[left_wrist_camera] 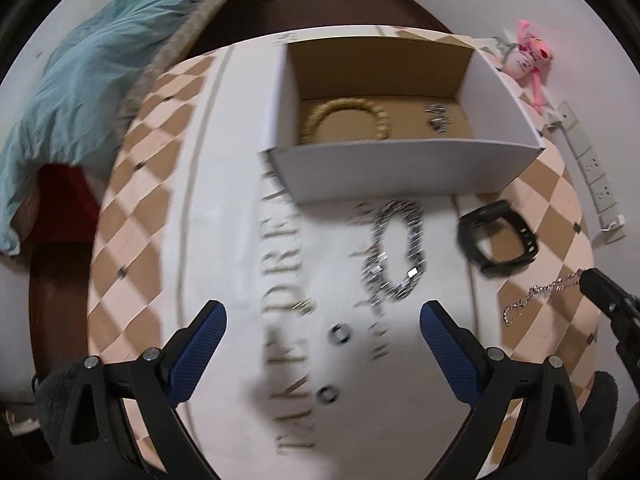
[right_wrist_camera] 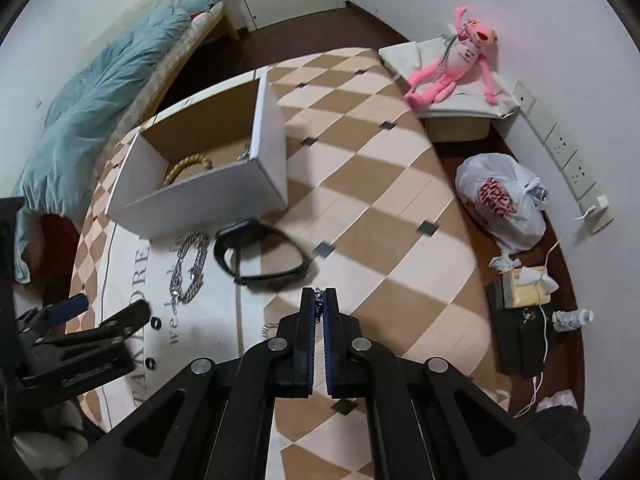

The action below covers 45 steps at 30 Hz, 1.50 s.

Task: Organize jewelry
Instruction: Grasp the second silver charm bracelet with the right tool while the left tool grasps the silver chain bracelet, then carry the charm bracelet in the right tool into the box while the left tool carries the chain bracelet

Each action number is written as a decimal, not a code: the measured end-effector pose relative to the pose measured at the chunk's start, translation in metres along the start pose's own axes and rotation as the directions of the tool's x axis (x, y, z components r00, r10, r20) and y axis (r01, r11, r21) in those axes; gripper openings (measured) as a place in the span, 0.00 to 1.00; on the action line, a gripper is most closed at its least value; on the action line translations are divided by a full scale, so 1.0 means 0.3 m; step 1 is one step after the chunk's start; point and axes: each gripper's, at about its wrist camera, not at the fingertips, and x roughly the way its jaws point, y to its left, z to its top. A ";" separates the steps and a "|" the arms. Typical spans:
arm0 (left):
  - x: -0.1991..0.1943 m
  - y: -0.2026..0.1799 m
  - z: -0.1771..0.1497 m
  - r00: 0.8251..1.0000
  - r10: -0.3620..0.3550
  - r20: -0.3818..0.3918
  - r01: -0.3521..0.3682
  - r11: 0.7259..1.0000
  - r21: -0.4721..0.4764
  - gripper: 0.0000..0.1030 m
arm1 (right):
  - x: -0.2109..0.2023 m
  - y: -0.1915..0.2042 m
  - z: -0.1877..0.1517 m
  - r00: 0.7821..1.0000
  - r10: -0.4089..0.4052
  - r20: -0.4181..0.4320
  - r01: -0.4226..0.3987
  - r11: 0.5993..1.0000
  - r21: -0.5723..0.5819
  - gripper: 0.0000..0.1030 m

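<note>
A white cardboard box (left_wrist_camera: 400,172) stands on the checked mat and holds a gold bead bracelet (left_wrist_camera: 344,118) and small silver pieces (left_wrist_camera: 438,118). In front of it lie a thick silver chain (left_wrist_camera: 394,252), a black watch band (left_wrist_camera: 498,236), two dark rings (left_wrist_camera: 340,336) and a small gold ring (left_wrist_camera: 302,306). My left gripper (left_wrist_camera: 322,316) is open above the rings. My right gripper (right_wrist_camera: 319,294) is shut on a thin silver chain (right_wrist_camera: 318,300), which trails from its tip in the left wrist view (left_wrist_camera: 536,296). The box (right_wrist_camera: 208,196) and the band (right_wrist_camera: 260,252) show in the right wrist view too.
A bed with a blue quilt (right_wrist_camera: 100,92) lies at the left. A pink plush toy (right_wrist_camera: 456,64) sits on a white cushion at the back right. A white plastic bag (right_wrist_camera: 500,204), a tissue box (right_wrist_camera: 524,284) and a wall socket strip (right_wrist_camera: 560,148) are at the right.
</note>
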 end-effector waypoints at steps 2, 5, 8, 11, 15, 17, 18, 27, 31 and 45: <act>0.018 -0.032 0.020 1.000 -0.024 -0.007 0.024 1.000 0.020 0.84 | 0.015 -0.013 0.009 1.000 -0.010 -0.009 0.011 1.000 0.008 0.03; 0.048 -0.074 0.044 0.999 -0.035 -0.019 0.036 0.998 0.051 0.67 | 0.037 -0.035 0.015 1.000 -0.016 -0.024 0.017 0.999 0.037 0.03; 0.080 -0.107 0.056 0.997 -0.058 -0.042 0.061 0.996 0.069 0.58 | 0.061 -0.061 0.020 0.999 -0.023 -0.043 0.026 0.998 0.060 0.03; 0.093 -0.139 0.056 0.997 -0.059 -0.051 0.064 0.993 0.099 0.43 | 0.075 -0.075 0.024 0.998 -0.028 -0.052 0.032 0.997 0.069 0.03; 0.104 -0.166 0.058 0.997 -0.067 -0.045 0.072 0.989 0.129 0.33 | 0.086 -0.076 0.026 0.997 -0.039 -0.062 0.043 0.997 0.068 0.03; 0.103 -0.168 0.066 0.996 -0.079 -0.046 0.084 0.988 0.131 0.15 | 0.086 -0.074 0.026 0.997 -0.041 -0.064 0.045 0.997 0.067 0.04; 0.103 -0.167 0.071 0.995 -0.092 -0.049 0.098 0.987 0.130 0.13 | 0.085 -0.072 0.026 0.997 -0.043 -0.064 0.047 0.997 0.065 0.04; 0.039 -0.098 0.079 0.988 -0.155 0.000 0.154 0.984 0.084 0.08 | 0.035 -0.044 0.044 0.999 -0.008 -0.043 0.011 0.998 0.060 0.03; -0.036 -0.040 0.069 0.982 -0.187 0.037 0.185 0.981 0.058 0.07 | -0.018 -0.020 0.059 0.999 0.025 -0.021 -0.024 0.998 0.052 0.03; -0.346 0.106 0.147 0.932 -0.321 0.166 0.325 0.946 0.007 0.07 | -0.314 0.159 0.234 0.979 0.186 0.089 -0.179 0.981 -0.077 0.03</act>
